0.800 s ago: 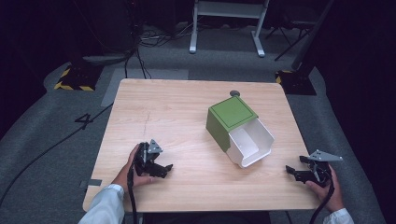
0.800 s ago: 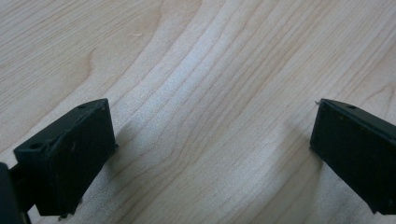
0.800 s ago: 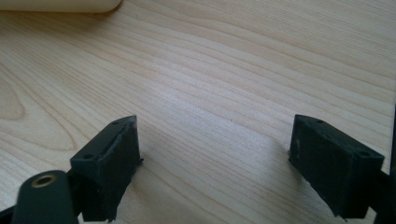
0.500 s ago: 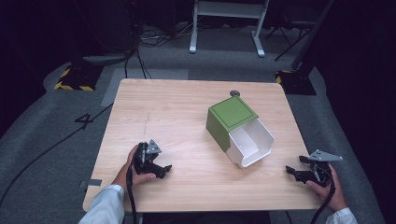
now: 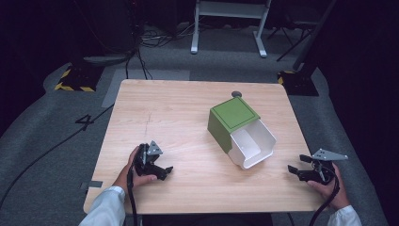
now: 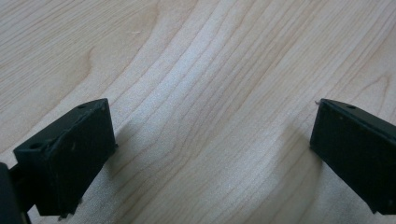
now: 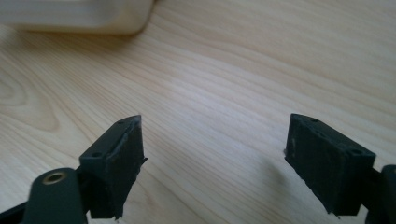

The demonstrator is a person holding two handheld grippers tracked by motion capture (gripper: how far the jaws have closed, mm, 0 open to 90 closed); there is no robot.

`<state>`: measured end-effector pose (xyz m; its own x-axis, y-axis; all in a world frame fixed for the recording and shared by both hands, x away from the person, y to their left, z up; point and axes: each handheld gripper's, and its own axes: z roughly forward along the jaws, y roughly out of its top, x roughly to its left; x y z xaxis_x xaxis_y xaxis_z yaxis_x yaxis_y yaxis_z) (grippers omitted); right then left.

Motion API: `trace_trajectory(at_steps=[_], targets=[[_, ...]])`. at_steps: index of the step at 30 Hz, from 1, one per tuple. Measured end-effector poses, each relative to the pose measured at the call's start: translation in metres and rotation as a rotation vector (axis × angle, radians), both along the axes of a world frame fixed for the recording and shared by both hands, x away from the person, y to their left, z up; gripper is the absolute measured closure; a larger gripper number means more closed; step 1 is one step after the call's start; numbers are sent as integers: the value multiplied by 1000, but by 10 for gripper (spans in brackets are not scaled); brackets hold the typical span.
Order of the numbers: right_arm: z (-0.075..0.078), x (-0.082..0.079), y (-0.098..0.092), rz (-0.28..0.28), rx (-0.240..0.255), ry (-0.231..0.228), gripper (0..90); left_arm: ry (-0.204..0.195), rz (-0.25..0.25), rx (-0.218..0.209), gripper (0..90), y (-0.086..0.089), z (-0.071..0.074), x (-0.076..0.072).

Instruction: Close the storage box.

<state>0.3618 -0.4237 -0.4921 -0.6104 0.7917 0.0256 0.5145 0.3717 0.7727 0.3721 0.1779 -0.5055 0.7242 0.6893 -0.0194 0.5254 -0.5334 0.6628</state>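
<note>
Change from earlier frames: none seen; both grippers and the box lie where they were 0.8 s and 0.5 s ago.
Left gripper [image 5: 163, 172]: held low at the table's [image 5: 179, 108] near-left part, jaws spread wide, nothing between them; bare wood fills the gap in the left gripper view [image 6: 212, 154].
Right gripper [image 5: 295, 165]: at the near-right table edge, jaws likewise released and empty [image 7: 212, 163].
Box [image 5: 231, 120]: green casing, right of table centre, between the grippers but well apart from both.
Drawer [image 5: 251, 143]: white, pulled out of the casing, empty inside.
Orientation: long axis runs diagonally, drawer end toward the near-right corner.
Writing: a "4" marked on the floor [image 5: 84, 120] left of the table; no brand legible.
Small dark round object [image 5: 236, 94]: just behind the box.
</note>
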Motion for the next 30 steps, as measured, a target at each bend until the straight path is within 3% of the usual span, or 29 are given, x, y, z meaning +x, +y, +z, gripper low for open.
trace_trajectory(at_steps=[8,11,16,23,30], targets=[[24,-2,19,114,35,-51,272,0,-1,1,1,0,0,0],[36,-2,32,174,37,-80,337,0,0,0,1,0,0,0],[50,-2,53,264,56,-94,367,0,0,0,1,0,0,0],[56,-3,76,338,31,-98,370,0,0,0,1,0,0,0],[50,2,103,404,-28,-65,374,0,-1,0,1,0,0,0]])
